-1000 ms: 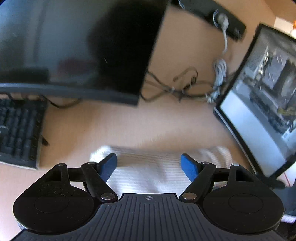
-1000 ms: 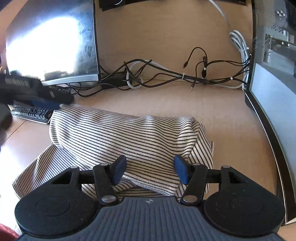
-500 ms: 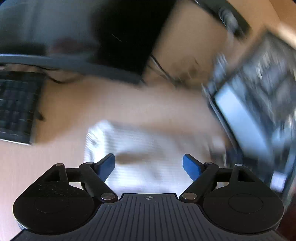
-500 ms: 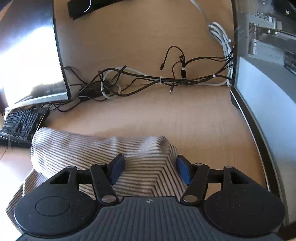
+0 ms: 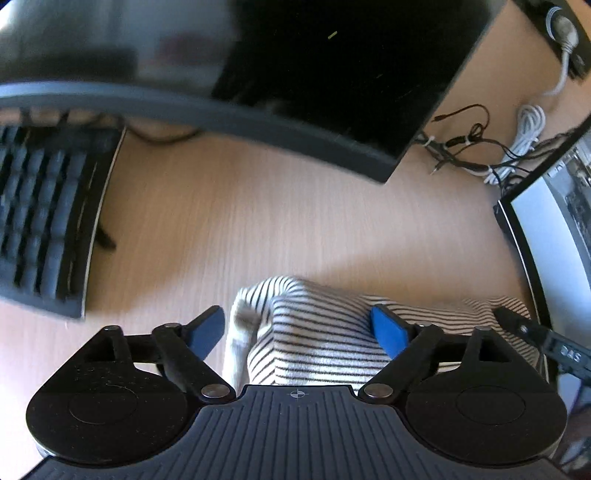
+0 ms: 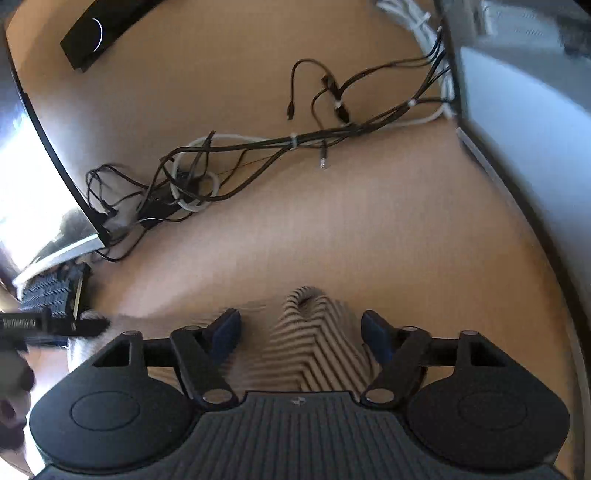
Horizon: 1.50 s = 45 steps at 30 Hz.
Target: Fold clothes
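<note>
One striped garment (image 5: pixel 325 339) bunched on wooden desk (image 5: pixel 258 221), black-on-white stripes.

Both wrist views look steeply down, close over the desk (image 5: pixel 295 206), sharing the striped garment (image 5: pixel 325 332) and cable bundle (image 6: pixel 258 147).

You face a light wood desk (image 5: pixel 258 221) lit by sun from the side, with bright patches and soft shadows across its grain. A dark curved monitor (image 5: pixel 295 74) stands at the rear left, a black keyboard (image 5: pixel 40 221) to its left. A second screen (image 5: pixel 546 229) rises at the right edge. A tangle of black and white cables (image 6: pixel 258 147) lies between them, and a black bar (image 6: pixel 99 33) rests behind.
</note>
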Each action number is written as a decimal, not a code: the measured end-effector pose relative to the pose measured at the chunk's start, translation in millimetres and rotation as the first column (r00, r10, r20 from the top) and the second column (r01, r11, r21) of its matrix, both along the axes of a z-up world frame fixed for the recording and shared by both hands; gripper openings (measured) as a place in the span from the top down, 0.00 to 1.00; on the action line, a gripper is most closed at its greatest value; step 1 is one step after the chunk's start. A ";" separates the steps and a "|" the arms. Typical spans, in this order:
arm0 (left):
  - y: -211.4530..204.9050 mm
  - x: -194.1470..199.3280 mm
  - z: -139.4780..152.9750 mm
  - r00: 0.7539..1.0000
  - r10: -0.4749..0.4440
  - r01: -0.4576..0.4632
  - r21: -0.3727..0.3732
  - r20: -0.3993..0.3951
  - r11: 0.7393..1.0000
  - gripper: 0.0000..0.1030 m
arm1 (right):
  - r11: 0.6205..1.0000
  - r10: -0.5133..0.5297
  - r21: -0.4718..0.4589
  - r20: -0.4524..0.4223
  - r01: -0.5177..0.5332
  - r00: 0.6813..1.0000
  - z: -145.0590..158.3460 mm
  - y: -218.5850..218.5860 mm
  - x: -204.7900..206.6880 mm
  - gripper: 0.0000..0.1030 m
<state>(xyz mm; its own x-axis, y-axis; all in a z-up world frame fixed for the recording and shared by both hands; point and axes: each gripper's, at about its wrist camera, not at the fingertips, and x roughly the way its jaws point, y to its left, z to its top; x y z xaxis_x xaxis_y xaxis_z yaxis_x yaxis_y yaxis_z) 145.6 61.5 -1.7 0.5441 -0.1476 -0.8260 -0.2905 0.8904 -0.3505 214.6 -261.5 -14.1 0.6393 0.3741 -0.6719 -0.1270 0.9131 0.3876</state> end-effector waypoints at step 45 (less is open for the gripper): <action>-36.3 -37.1 9.1 0.993 -0.097 0.091 0.086 0.072 0.992 0.40 | 0.980 0.049 -0.198 0.215 -0.006 0.975 66.0 25.6 -83.0 0.39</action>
<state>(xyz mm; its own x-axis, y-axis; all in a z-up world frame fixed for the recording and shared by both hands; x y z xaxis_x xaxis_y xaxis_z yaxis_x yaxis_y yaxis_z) 108.5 25.2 7.4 0.5923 -0.1337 -0.7945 -0.1798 0.9393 -0.2921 131.6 -235.9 51.8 0.7694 0.2689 -0.5794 -0.2145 0.9632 0.1623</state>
